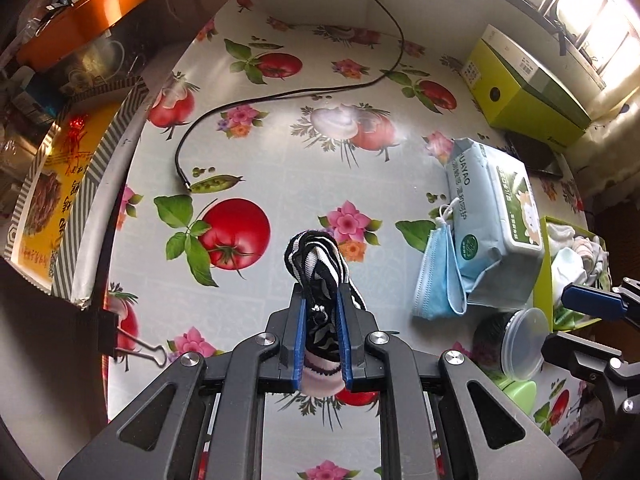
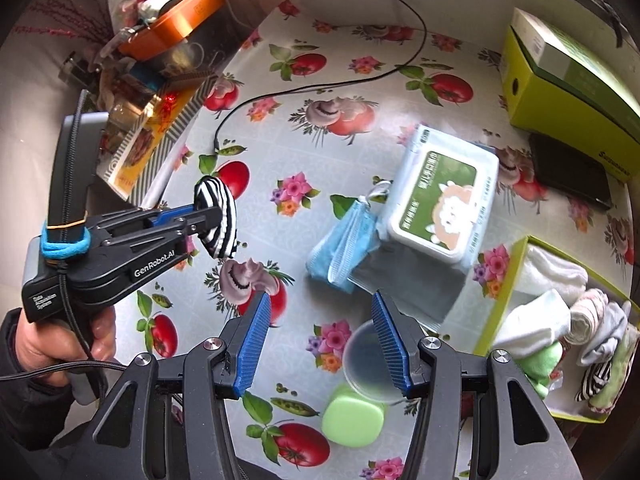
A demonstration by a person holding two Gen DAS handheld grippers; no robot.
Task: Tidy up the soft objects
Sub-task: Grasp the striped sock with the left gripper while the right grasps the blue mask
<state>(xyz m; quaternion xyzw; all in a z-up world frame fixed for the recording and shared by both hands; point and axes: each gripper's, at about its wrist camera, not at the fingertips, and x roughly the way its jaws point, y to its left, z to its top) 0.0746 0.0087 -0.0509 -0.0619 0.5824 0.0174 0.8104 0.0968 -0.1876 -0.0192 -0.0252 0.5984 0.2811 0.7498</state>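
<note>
Tabletop (image 1: 280, 160) covered by a glossy cloth printed with tomatoes, flowers, mushrooms and pea pods; a binder clip (image 1: 132, 344) pins the cloth at its left edge. A black cable (image 1: 280, 98) snakes in from the far side and ends loose near a printed pea pod.

Left tool (image 1: 322, 332), clamped on a rolled black-and-white striped sock (image 1: 320, 276), holds it clear above the cloth; a hand (image 2: 60, 344) grips the tool's handle, seen in the right wrist view. Right tool (image 2: 320, 344), jaws standing apart with nothing between them, hangs over the near right part of the tabletop, above a clear plastic lid (image 2: 366, 364) and a green soft pad (image 2: 352, 416) that lie touching each other.

Right of centre lies a pack of wipes (image 2: 436, 204), with a blue face mask (image 2: 340, 248) just beside it, tucked against its left edge. At the right edge an open green box (image 2: 500, 300) holds pale rolled socks and cloths, one striped piece among them. Farther back stand a closed green carton (image 2: 568, 80) and a flat black object (image 2: 568, 172).

Left of the tabletop: a yellow printed box (image 1: 52, 192) with a striped border, and behind it a cluttered shelf carrying an orange tray (image 1: 88, 12). Bright window light enters at upper right in the left wrist view.
</note>
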